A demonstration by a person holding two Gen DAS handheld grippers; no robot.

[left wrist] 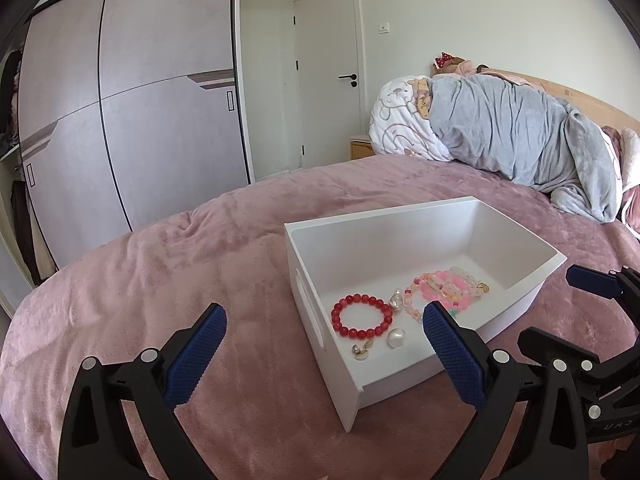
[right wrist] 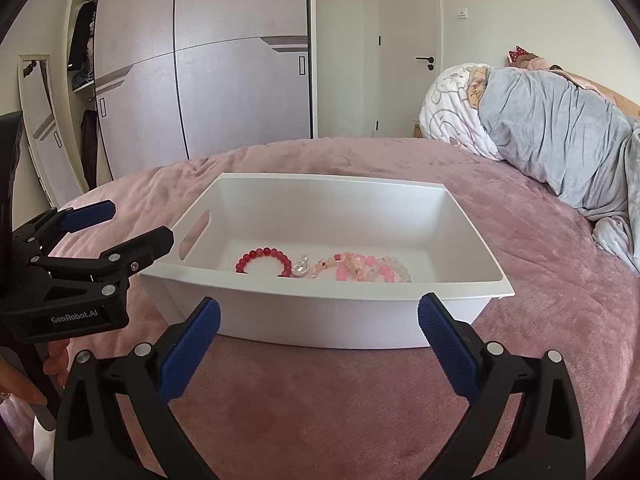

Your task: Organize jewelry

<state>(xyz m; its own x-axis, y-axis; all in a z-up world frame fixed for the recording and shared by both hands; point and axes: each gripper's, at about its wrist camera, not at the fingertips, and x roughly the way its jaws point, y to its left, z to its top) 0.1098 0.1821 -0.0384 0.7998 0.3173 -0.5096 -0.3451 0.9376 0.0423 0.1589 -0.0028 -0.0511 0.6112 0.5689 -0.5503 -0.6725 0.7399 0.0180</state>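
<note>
A white plastic bin point(left wrist: 516, 240) stands on the pink bedspread and shows in the right wrist view too point(right wrist: 320, 308). Inside lie a red bead bracelet point(left wrist: 361, 316), pink bead bracelets point(left wrist: 444, 288), a pearl point(left wrist: 396, 337), a silver charm point(left wrist: 396, 300) and a small earring point(left wrist: 362, 351). The red bracelet point(right wrist: 264, 261) and pink bracelets point(right wrist: 360, 268) also show in the right wrist view. My left gripper point(left wrist: 324, 332) is open and empty, at the bin's near left corner. My right gripper point(right wrist: 318, 320) is open and empty in front of the bin.
The pink bedspread point(left wrist: 160, 280) surrounds the bin. A grey blanket point(left wrist: 520, 132) and white quilt point(left wrist: 400, 124) are heaped at the bed's far right. A wardrobe point(left wrist: 140, 100) and a door point(left wrist: 328, 72) stand behind.
</note>
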